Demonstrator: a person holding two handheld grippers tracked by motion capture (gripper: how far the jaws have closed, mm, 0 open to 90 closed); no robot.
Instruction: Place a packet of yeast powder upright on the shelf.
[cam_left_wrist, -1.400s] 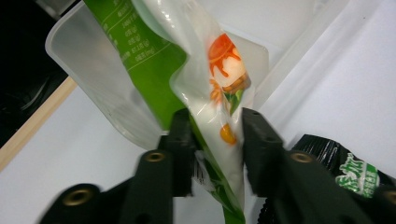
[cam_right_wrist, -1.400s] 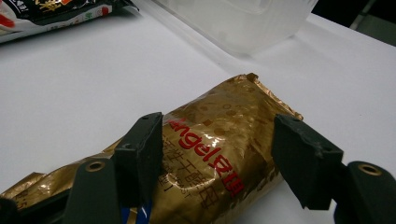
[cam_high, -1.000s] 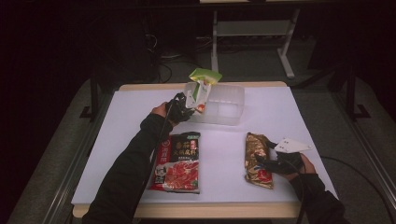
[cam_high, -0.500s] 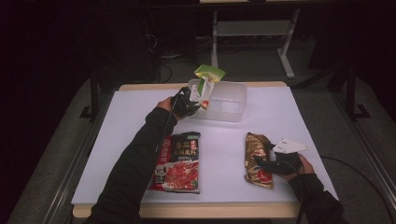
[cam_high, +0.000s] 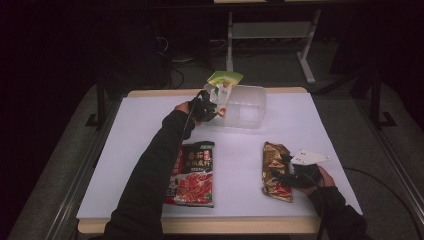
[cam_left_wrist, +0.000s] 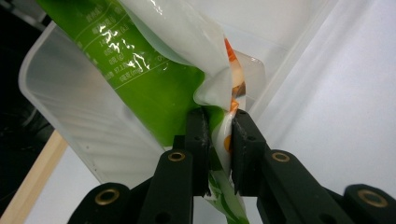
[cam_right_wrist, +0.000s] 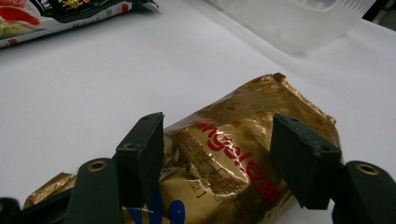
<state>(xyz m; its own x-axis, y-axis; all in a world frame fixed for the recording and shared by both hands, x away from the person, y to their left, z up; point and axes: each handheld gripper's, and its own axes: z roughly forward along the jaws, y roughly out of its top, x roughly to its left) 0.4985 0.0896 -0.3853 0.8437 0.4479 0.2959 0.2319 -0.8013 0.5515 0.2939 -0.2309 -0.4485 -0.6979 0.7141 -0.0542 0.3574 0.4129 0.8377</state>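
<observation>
Green pouch (cam_left_wrist: 140, 79) pinched by left gripper (cam_left_wrist: 219, 140) over tub (cam_high: 245, 106); right gripper (cam_right_wrist: 219, 158) open astride gold packet (cam_right_wrist: 233, 154).

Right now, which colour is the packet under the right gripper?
Gold packet with red lettering, clearest in the right gripper view.

Bright white table (cam_high: 150, 125), dark surroundings, glare on packets.

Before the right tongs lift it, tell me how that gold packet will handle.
The gold packet looks crinkled and puffy, so it will probably flex and feel light. Its glossy foil may slip. The right tongs straddle it, still open.
</observation>
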